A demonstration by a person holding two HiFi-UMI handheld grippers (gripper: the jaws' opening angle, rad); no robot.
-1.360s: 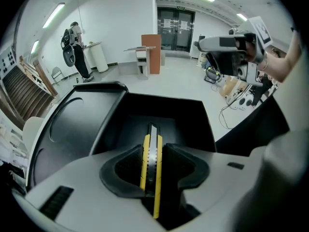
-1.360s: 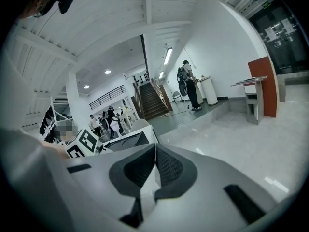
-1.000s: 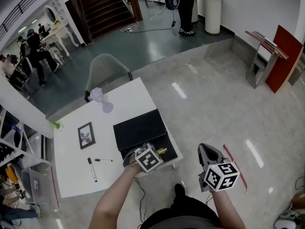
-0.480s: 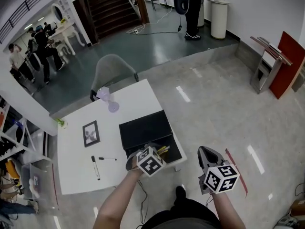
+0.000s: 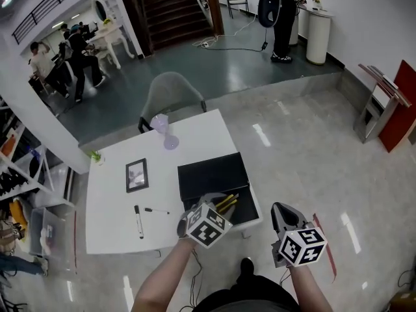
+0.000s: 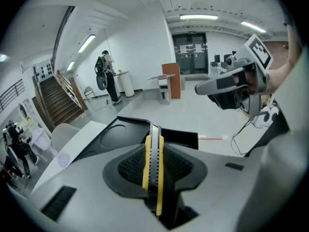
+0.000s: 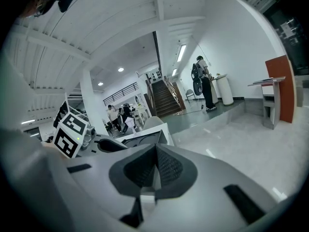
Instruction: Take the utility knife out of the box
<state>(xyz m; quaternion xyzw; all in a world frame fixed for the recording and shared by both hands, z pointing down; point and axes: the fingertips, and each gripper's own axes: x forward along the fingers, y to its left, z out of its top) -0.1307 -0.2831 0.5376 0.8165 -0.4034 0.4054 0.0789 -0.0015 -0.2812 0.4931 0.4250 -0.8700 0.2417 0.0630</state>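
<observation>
The utility knife, yellow and black, is clamped edge-on between the pads of my left gripper, with its tip pointing out past them. In the left gripper view the knife fills the narrow gap of the left gripper and hangs above the open black box. The box lies on the near right part of the white table. My right gripper is over the floor to the right of the table, shut with nothing in it.
On the white table lie a small picture frame, two pens and a purple glass. A grey chair stands behind it. People stand far off near the stairs and at the left.
My left gripper has risen out of the box with the knife held in it. The right gripper has drifted a little sideways over the floor.
</observation>
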